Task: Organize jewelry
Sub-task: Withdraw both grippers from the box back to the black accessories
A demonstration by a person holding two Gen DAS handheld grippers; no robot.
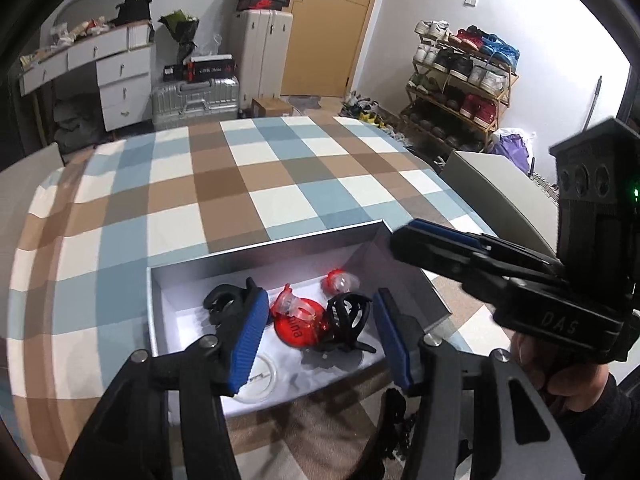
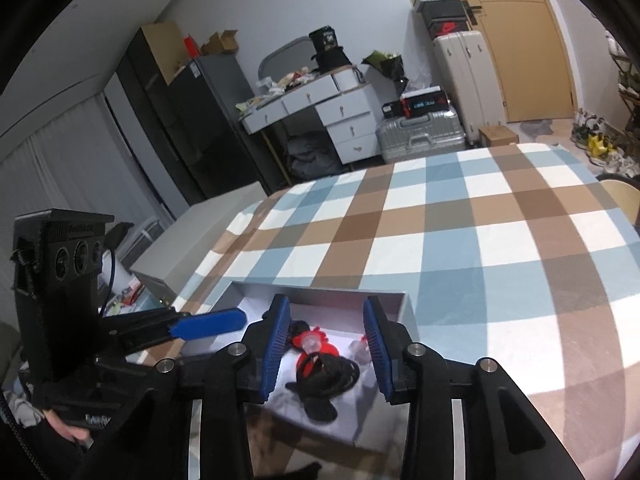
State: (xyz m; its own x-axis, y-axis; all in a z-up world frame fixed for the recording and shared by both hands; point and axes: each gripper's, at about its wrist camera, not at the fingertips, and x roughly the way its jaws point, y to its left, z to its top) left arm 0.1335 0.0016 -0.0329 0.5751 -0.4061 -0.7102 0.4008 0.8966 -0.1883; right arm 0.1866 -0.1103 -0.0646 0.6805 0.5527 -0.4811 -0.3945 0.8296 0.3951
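Box (image 1: 192, 276) on checked cloth (image 1: 256, 184), long axis running left-right in left view. Inside, left to right: black clip (image 1: 224, 300), red disc (image 1: 298, 330), black hair ties (image 1: 348, 316), small red piece (image 1: 338, 280) behind. Left gripper (image 1: 316, 340) part open, empty, straddling disc and ties from above. Right gripper (image 2: 326, 344) part open, empty, over same box.

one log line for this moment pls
stage: items in white box | left gripper: open above box, empty | right gripper: open above box, empty | inside: red disc, black cord bundle
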